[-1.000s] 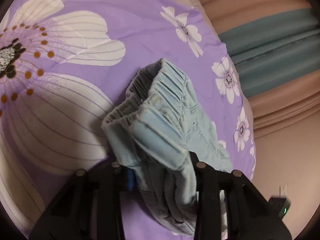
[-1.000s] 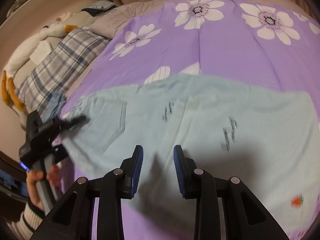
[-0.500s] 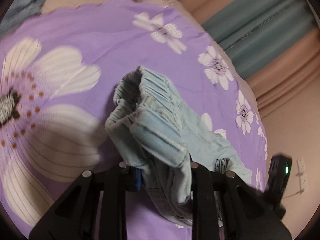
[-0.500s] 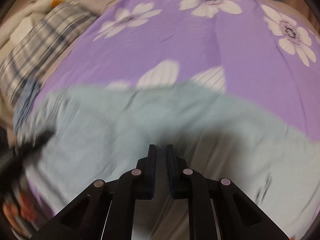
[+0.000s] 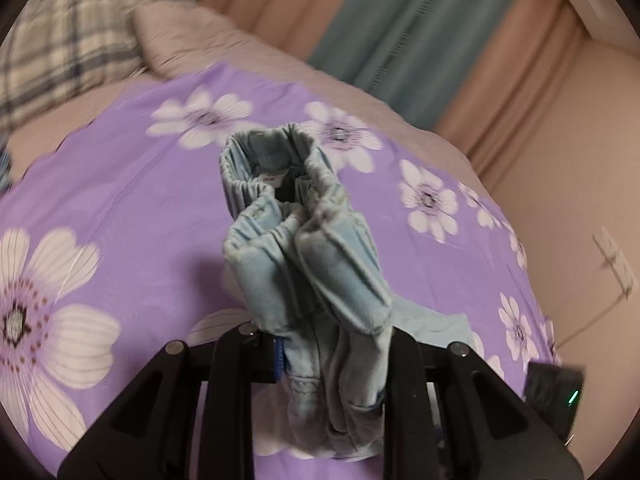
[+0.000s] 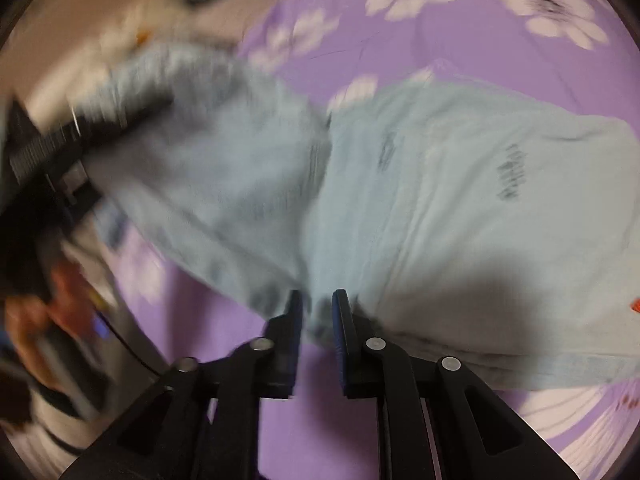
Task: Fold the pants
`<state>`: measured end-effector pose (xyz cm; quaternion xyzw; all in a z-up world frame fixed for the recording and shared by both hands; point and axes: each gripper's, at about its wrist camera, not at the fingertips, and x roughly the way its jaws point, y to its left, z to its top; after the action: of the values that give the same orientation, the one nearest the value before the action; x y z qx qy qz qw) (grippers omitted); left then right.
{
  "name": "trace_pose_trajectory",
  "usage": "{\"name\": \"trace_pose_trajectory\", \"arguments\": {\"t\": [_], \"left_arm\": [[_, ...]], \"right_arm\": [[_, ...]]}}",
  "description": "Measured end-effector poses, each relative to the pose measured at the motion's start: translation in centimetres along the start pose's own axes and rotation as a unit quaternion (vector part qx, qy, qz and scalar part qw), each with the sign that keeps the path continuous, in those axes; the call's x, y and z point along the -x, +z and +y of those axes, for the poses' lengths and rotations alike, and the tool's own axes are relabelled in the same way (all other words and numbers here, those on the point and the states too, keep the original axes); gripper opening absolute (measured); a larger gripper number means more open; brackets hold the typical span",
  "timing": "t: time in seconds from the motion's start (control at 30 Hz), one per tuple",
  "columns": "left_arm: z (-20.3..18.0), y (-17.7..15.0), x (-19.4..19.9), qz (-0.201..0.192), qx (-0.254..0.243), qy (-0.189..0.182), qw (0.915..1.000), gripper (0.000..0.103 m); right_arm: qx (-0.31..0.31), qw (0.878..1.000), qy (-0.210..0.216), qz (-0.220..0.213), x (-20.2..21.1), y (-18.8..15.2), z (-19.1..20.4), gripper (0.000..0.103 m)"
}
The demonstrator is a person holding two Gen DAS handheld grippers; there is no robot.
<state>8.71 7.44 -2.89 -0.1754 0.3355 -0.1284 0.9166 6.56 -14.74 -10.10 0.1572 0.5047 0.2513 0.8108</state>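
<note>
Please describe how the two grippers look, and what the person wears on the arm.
Both are black. The left gripper and right gripper have angular arms with silver rivets and blue pads inside the fingers. A small green light glows on a black part beside the left one. The striped sleeve is blurred.

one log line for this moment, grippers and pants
left gripper: shut on pants waistband | right gripper: shut on pants edge | surface: purple floral bedspread
</note>
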Motion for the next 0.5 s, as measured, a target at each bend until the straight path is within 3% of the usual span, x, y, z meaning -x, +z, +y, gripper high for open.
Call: {"name": "trace_pose_trajectory", "arguments": {"t": [0.03, 0.1, 0.13, 0.17, 0.3, 0.4, 0.5], "left_arm": [[-0.8, 0.0, -0.1, 0.000, -0.013, 0.000, 0.9999, 0.022], [-2.9, -0.2, -0.7, 0.005, -0.044, -0.001, 0.9990, 0.022], [-4.0, -0.4, -1.2, 0.009, -0.060, -0.002, 0.9982, 0.022], [-5.0, -0.8, -1.6, 0.014, -0.077, -0.004, 0.9969, 0.022], [-8.3, -2.6, -3.8, 0.046, -0.126, -0.015, 0.9909, 0.025], [-10.0, -4.4, -6.2, 0.081, -0.152, -0.021, 0.9848, 0.031], [-10.9, -6.5, -8.5, 0.127, -0.173, -0.026, 0.9763, 0.062]], "right_arm": [[-0.014, 1.000, 0.013, -0.022, 1.2, 0.3, -0.8, 0.015], [-0.053, 0.995, 0.049, -0.061, 3.2, 1.1, -2.9, 0.026], [-0.091, 0.990, 0.082, -0.075, 4.1, 1.3, -4.7, 0.040], [-0.117, 0.984, 0.108, -0.084, 4.4, 1.4, -5.9, 0.048], [-0.235, 0.940, 0.213, -0.124, 4.8, 0.2, -10.6, 0.049], [-0.301, 0.905, 0.269, -0.136, 3.6, -1.1, -12.2, 0.058], [-0.351, 0.867, 0.323, -0.146, 2.9, -1.2, -13.1, 0.063]]}}
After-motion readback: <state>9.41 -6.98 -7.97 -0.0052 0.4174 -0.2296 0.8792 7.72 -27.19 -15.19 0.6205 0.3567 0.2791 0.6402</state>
